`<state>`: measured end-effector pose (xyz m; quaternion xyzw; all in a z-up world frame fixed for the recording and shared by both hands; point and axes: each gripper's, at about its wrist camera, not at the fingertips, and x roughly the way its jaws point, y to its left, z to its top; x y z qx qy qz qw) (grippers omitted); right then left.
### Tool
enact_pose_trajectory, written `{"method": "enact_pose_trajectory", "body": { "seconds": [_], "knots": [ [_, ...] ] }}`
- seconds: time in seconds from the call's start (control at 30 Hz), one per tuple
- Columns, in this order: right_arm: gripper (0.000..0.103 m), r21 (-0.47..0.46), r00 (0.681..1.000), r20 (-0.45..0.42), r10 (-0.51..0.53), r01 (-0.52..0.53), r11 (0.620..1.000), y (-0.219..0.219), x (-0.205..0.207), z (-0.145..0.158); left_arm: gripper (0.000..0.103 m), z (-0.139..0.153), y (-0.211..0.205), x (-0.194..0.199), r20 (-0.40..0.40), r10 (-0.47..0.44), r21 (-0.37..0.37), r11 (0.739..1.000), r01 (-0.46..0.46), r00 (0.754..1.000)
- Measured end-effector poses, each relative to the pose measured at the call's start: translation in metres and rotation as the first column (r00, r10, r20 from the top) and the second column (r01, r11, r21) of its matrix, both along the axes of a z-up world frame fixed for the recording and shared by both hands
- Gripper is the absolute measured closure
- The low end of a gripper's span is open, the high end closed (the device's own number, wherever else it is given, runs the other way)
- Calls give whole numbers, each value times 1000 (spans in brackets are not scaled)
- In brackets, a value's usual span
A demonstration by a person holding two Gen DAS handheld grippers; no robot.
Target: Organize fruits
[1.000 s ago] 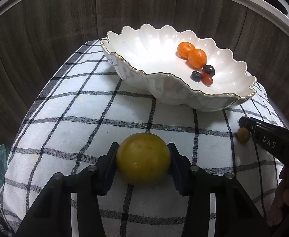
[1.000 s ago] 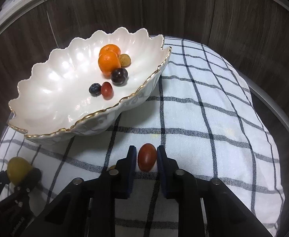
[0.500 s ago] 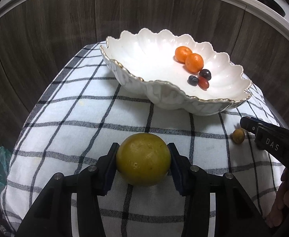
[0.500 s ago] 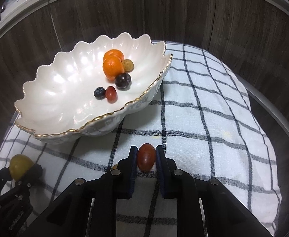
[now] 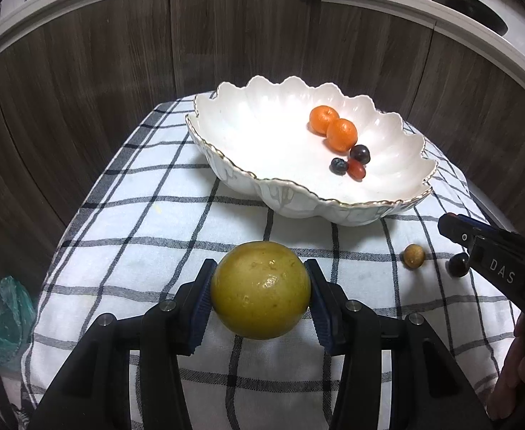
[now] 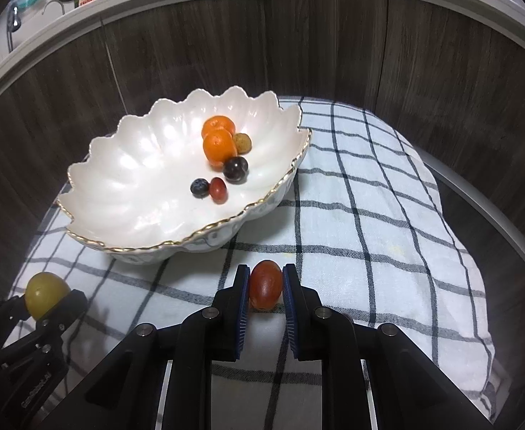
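Round yellow-green fruit clamped in left gripper; small red oval grape pinched in right gripper. Step: carry. Next: release both over white scalloped ceramic bowl.

Legible text, one item: "DAS", pale capital letters on the black body of the right gripper, lower right of the left wrist view. Other gripper's lettering and green bottle label: too small to read.
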<state>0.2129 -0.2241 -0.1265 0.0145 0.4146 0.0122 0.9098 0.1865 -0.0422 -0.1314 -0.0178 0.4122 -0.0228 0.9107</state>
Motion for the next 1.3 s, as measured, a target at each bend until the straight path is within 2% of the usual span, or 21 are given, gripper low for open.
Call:
{"method": "enact_pose_trajectory", "body": {
  "seconds": [0.63, 1.3],
  "knots": [
    [83, 10, 996, 92, 20, -21, 1000, 8, -19, 43, 55, 37, 1, -5, 53, -3, 14, 1000, 2, 999],
    [83, 1, 989, 134, 54, -54, 999, 29, -9, 68, 55, 63, 13, 22, 72, -16, -4, 1000, 16, 997]
  ]
}}
